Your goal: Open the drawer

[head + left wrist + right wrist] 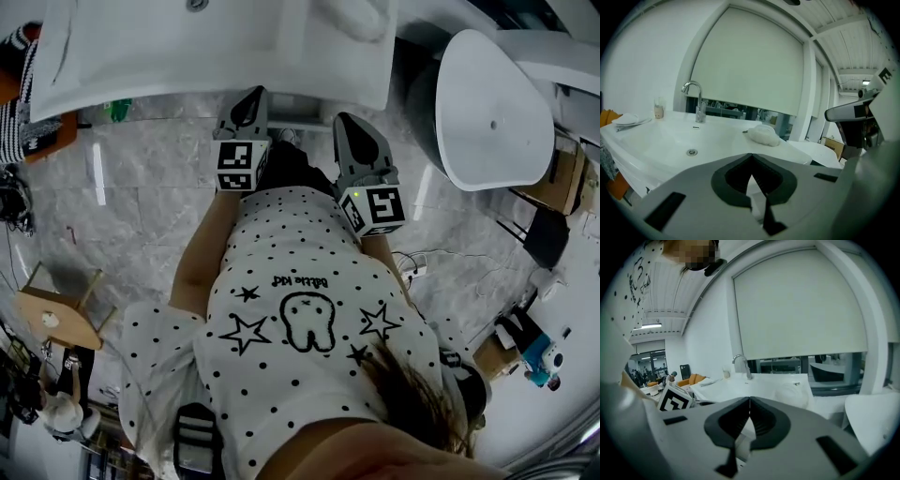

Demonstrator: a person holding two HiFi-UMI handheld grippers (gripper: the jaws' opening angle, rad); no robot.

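Note:
From above, I stand facing a white washbasin unit (pixel 216 47); no drawer front can be made out below its rim. My left gripper (pixel 251 96) is shut and empty, its tip just under the basin's front edge. My right gripper (pixel 347 122) sits beside it, a little nearer to me, also shut with nothing in it. In the left gripper view the closed left gripper (pixel 751 154) points over the basin (pixel 656 140), toward the tap (pixel 696 101) and a white lump (pixel 763 135). The right gripper view shows the right gripper (pixel 750 398) with jaws meeting, aimed at the same basin (pixel 754 385).
A white oval tub (pixel 492 108) stands to the right of the basin. A wooden stool (pixel 56 314) is on the marble floor (pixel 141 206) at the left. Cables (pixel 422 267) lie on the floor at the right. A small cup (pixel 658 111) rests at the basin's back.

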